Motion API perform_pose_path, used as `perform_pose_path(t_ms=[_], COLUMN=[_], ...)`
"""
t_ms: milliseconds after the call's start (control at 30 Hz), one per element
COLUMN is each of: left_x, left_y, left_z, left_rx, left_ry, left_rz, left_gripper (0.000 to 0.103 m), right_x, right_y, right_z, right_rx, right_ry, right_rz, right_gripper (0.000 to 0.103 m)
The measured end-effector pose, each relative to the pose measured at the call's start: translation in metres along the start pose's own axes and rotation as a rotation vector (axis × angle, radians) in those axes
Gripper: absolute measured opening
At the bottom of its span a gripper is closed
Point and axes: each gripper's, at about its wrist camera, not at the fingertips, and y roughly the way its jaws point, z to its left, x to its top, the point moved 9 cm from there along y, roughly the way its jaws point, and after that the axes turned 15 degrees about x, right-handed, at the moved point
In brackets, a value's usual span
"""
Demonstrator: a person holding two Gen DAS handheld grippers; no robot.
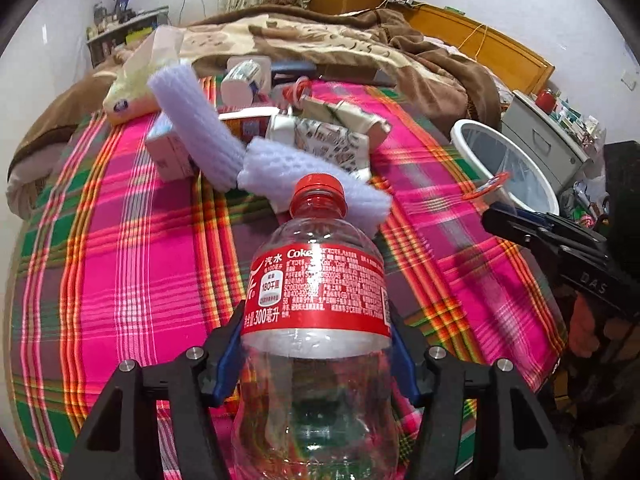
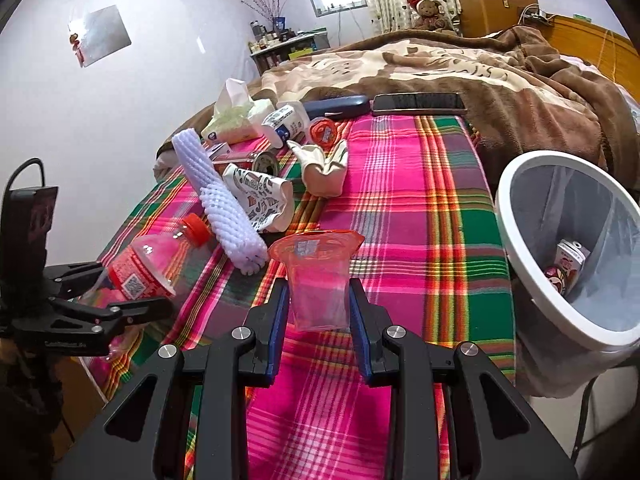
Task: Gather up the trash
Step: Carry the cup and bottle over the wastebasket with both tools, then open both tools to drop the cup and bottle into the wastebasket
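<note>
My left gripper (image 1: 316,344) is shut on an empty clear Coke bottle (image 1: 316,280) with a red cap and label, held over the pink plaid bedspread (image 1: 132,264). It also shows at the left of the right wrist view (image 2: 148,268). My right gripper (image 2: 318,304) is shut on a clear plastic jelly cup (image 2: 318,276) with an orange-red rim, just left of the white trash bin (image 2: 520,248). The right gripper with its cup shows at the right of the left wrist view (image 1: 504,216). The bin holds a small carton (image 2: 572,256).
A pile of trash lies further up the bed: two white foam nets (image 2: 228,208), a crumpled printed paper cup (image 2: 264,196), a tin can (image 2: 266,162), a tissue pack (image 2: 232,120), a small white bottle (image 2: 286,122) and another jelly cup (image 2: 324,132). A phone (image 2: 418,103) and dark case (image 2: 336,106) lie by the brown blanket (image 2: 480,76).
</note>
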Motion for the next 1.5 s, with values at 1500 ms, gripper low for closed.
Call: perform_pose_path(t_ms=[1500], left_x=[0.158], left_y=[0.042], left_z=[-0.302], left_rx=[-0.299], left_ry=[0.194], left_rz=[-0.073], left_gripper=[0.062], right_x=[0.026], right_y=[-0.103], right_z=[-0.202], right_rx=[-0.357], right_ry=[0.217], right_rz=[-0.095], right_gripper=[0.031])
